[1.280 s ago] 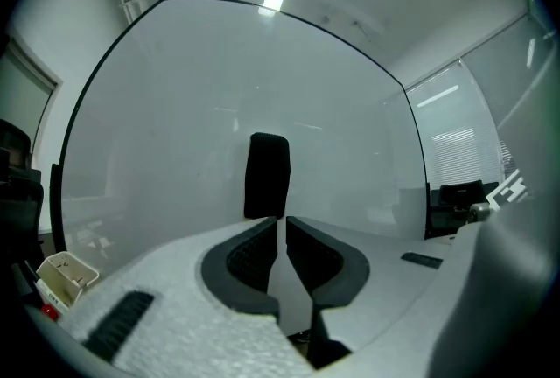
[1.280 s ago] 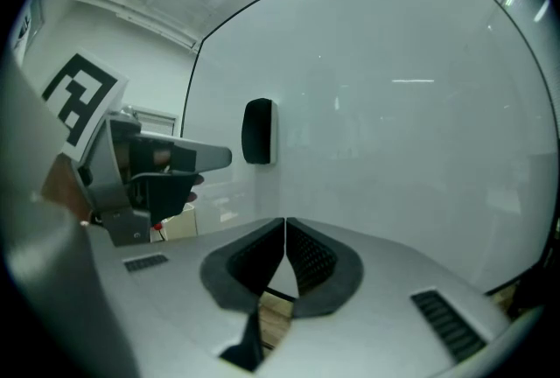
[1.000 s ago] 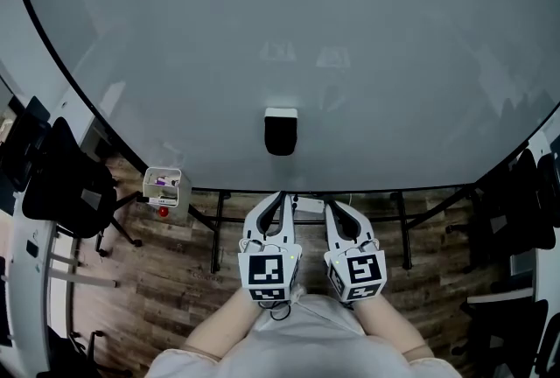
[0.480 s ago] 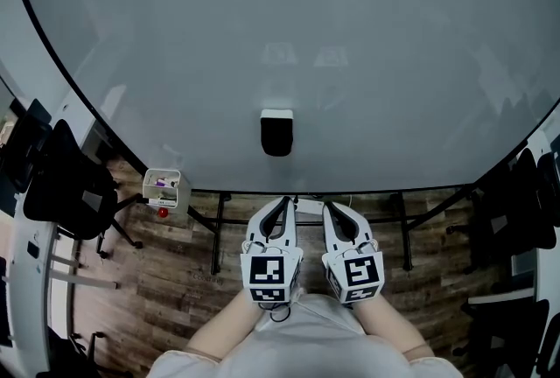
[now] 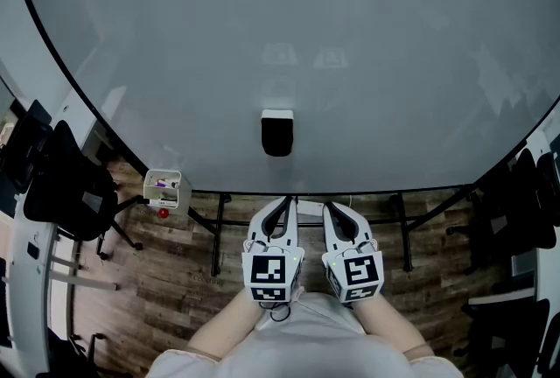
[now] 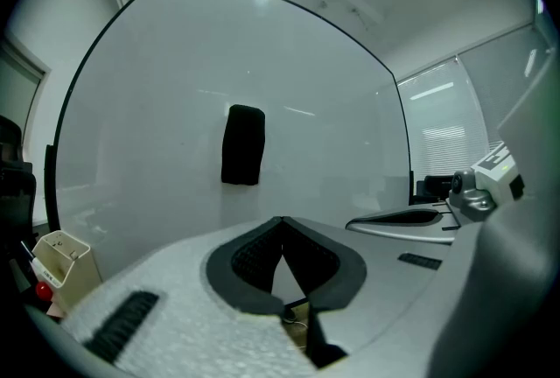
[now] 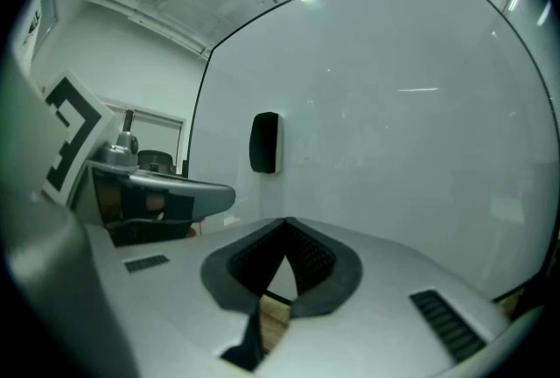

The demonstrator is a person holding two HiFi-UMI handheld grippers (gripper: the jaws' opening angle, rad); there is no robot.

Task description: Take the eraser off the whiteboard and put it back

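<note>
A black eraser point(image 5: 278, 133) with a white top edge sticks to the lower middle of the big whiteboard point(image 5: 289, 35). In the left gripper view the eraser point(image 6: 242, 145) stands straight ahead on the board, well beyond the jaws. In the right gripper view the eraser point(image 7: 264, 143) sits ahead and left. My left gripper point(image 5: 289, 203) and right gripper point(image 5: 327, 208) are side by side below the board's bottom edge, pointing at it. Both are shut with tips touching and nothing between them.
A small white holder point(image 5: 163, 188) with markers and a red knob hangs at the board's lower left. Black office chairs point(image 5: 61, 184) stand on the left and at the right edge point(image 5: 516, 219). The board's stand legs point(image 5: 216, 232) rest on a wooden floor.
</note>
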